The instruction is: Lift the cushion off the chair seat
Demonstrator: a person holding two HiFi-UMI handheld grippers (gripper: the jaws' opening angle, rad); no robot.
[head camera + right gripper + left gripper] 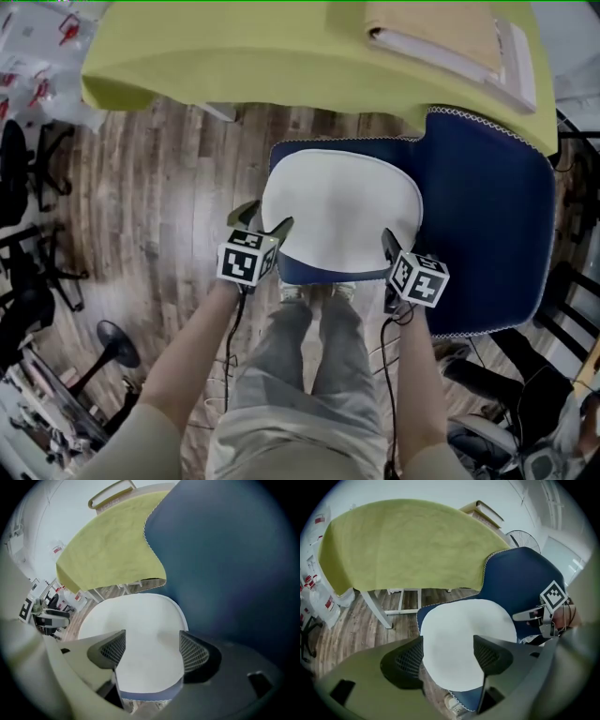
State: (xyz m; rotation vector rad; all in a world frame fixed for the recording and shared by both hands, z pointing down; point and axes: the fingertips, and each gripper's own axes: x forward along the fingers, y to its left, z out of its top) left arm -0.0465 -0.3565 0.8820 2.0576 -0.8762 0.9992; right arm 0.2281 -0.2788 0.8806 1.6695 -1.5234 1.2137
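Observation:
A white cushion (337,202) with a blue side band lies on the seat of a chair in a navy cover (487,225). My left gripper (264,221) hangs open at the cushion's front left corner, one finger on each side of the edge. At the front right edge my right gripper (392,246) is open too. In the left gripper view the cushion (464,634) fills the gap between the open jaws of the left gripper (447,656). The right gripper view shows the cushion (136,620) and its blue front edge between the spread jaws of the right gripper (152,651). Neither pair of pads presses on it.
A table under a yellow-green cloth (281,47) stands just beyond the chair, with a folder (450,37) on it and a white leg (375,606) near the seat. The person's legs (314,366) are in front of the chair. A fan base (117,342) and office chairs (28,178) stand on the wooden floor at left.

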